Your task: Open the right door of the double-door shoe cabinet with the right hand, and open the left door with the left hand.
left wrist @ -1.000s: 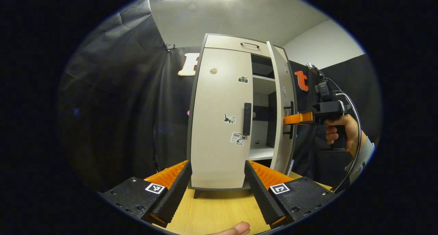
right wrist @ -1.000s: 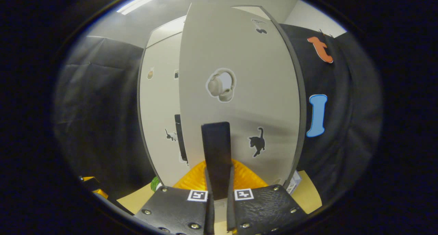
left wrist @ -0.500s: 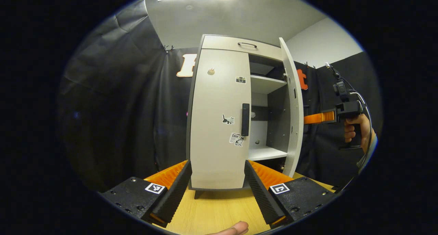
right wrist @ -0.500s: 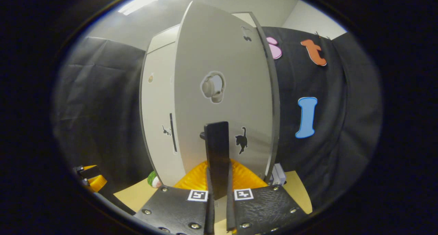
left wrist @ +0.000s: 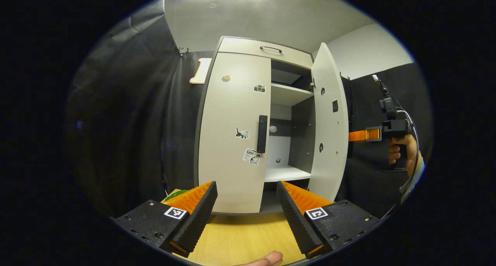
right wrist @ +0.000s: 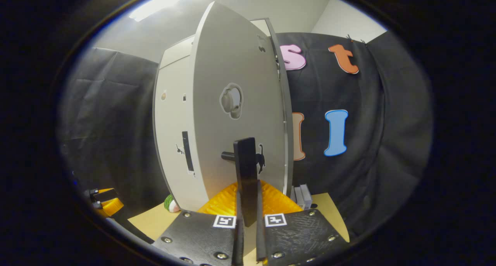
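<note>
Cabinet: the shoe cabinet (left wrist: 248, 49) stands on a wooden table (left wrist: 240, 239) against the black cloth wall, with a drawer front and small handle across its top.
Inside: two pale shelves (left wrist: 288, 97) show through the open right half; on the back panel sit a couple of small things, too small to identify. No shoes visible on the shelves that show.
Doors, count two: the right door (left wrist: 329, 126) is swung wide, its inner face turned to the left gripper view; the left door (left wrist: 232, 130) sits flush and shut.
Handles, count two: the left door's dark handle (left wrist: 262, 134) is upright at its inner edge; the right door's handle (right wrist: 246, 173) stands out from the door's outer face in the right gripper view.
Stickers: four on the left door, including a cat and a camera; headphones and a black cat on the right door's outer face.
Right gripper (right wrist: 247, 219): fingers pressed together on the right door's handle, pinching it from both sides. A hand (left wrist: 399, 151) holds it beyond the open door's edge.
Left gripper (left wrist: 246, 204): fingers spread wide, touching nothing, hanging low in front of the cabinet's base, well short of the left handle.
Table extras: something green and round (right wrist: 170, 203) by the cabinet's foot; a couple of small boxes (right wrist: 302, 196) behind the right door.
</note>
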The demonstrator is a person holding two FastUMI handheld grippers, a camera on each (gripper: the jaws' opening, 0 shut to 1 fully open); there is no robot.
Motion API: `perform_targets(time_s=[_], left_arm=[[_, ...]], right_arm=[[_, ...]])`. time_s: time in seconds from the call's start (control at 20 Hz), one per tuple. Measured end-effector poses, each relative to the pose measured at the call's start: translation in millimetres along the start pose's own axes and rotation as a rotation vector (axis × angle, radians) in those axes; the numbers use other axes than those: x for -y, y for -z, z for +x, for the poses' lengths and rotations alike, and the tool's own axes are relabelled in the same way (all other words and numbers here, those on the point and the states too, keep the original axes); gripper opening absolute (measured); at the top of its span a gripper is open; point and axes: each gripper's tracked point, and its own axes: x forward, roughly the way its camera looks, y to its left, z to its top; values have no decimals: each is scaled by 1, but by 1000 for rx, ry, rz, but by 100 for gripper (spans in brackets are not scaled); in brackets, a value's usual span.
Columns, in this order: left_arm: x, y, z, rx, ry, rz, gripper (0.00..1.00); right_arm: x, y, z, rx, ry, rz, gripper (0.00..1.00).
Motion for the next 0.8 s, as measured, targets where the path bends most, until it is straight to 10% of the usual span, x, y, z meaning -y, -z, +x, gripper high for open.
perform_targets(time_s=[0.3,0.5,0.55,0.8], left_arm=[[2,11,11,-30,-7,-16,95],[2,18,14,-46,-15,24,96],[2,17,15,-44,-11,28,96],[4,16,21,-46,-10,53,96]], right_arm=[[11,-2,-3,9,4,17,13],[81,2,-1,13,169,-5,12],[84,-13,-8,23,146,28,0],[79,-9,0,57,61,43,1]])
